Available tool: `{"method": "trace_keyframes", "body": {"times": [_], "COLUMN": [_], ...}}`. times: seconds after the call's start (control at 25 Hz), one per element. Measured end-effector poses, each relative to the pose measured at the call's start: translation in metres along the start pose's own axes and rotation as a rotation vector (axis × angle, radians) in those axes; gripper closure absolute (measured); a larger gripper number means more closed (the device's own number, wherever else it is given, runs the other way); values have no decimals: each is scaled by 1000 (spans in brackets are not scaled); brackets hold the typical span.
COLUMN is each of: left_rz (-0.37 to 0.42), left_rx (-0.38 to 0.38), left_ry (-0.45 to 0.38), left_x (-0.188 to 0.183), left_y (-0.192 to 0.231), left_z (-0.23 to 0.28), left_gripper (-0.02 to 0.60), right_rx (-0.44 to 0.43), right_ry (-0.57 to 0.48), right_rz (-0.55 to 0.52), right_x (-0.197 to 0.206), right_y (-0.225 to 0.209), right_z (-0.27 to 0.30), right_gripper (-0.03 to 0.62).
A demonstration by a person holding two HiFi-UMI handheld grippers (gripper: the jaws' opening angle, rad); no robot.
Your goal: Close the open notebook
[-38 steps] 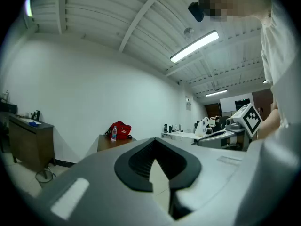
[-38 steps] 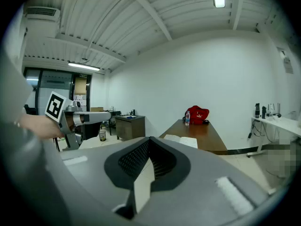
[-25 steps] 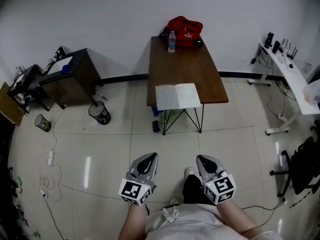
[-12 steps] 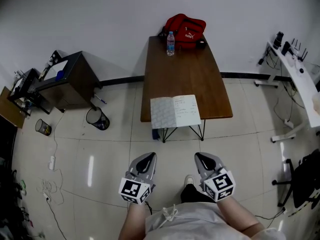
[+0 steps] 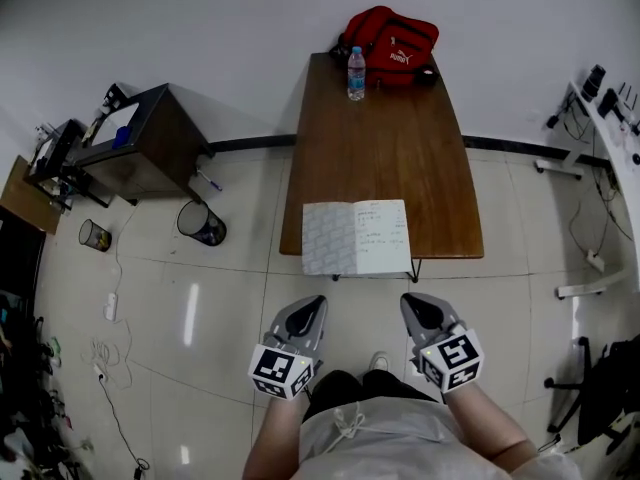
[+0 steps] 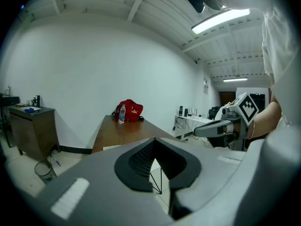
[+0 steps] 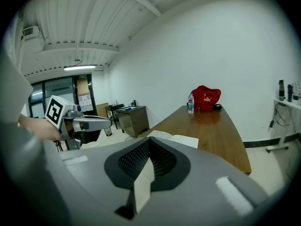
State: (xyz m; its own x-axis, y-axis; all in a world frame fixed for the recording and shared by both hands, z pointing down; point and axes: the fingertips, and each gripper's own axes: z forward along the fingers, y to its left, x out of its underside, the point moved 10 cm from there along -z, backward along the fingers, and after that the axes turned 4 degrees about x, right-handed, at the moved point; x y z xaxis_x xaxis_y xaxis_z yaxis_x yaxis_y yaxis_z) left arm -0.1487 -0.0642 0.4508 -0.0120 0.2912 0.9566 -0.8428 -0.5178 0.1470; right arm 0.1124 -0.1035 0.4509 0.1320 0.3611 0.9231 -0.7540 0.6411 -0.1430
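Note:
The open notebook lies flat at the near end of the brown table, its pale pages up and its near edge hanging over the table's edge. Both grippers hover over the floor just short of it. My left gripper points at the left page and my right gripper at the right page; neither touches the notebook. Each is shut and holds nothing. In the right gripper view the notebook shows just past the shut jaw tips. The left gripper view has its tips meeting in front of the table.
A red bag and a water bottle stand at the table's far end by the wall. Left of the table are a dark cabinet and a waste basket. A white desk and a chair are at the right.
Both grippers have travelled forward toward the table. The notebook now lies much closer in front of them. Both stay shut.

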Motion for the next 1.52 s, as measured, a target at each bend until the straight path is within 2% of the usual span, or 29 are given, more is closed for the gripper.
{"method": "trace_keyframes", "body": {"times": [0.28,0.52,0.6,0.72,0.92,1.08,1.28,1.44,1.52], "left_rz": [-73,-167,-202,-252,-358,-396,-442,-492,-495], "left_rx": [-61,-126,-132,-111,-80,-61,-14,23,23], "left_ry": [46,145,189,262,291,305,313,306,298], "left_x": [16,50,64,88,127,144,155,155,150], "left_y": [42,98,115,136,156,170,180,185,186], "left_z": [9,24,30,46,71,86,96,97,93], "left_gripper": [575,574,528,462,448,448,453,477,509], "right_rx": [-71,-101,-114,-127,-156,-184,-172,-144,-131], "right_ry": [59,112,141,173,215,267,286,286,287], "right_rz": [11,26,28,50,78,136,140,142,144], "right_x": [1,9,11,15,27,39,43,44,45], "right_y": [5,9,13,13,20,27,30,28,26], "right_z": [46,101,118,141,169,184,194,194,190], "right_gripper": [586,586,586,586,586,586,587,586,586]}}
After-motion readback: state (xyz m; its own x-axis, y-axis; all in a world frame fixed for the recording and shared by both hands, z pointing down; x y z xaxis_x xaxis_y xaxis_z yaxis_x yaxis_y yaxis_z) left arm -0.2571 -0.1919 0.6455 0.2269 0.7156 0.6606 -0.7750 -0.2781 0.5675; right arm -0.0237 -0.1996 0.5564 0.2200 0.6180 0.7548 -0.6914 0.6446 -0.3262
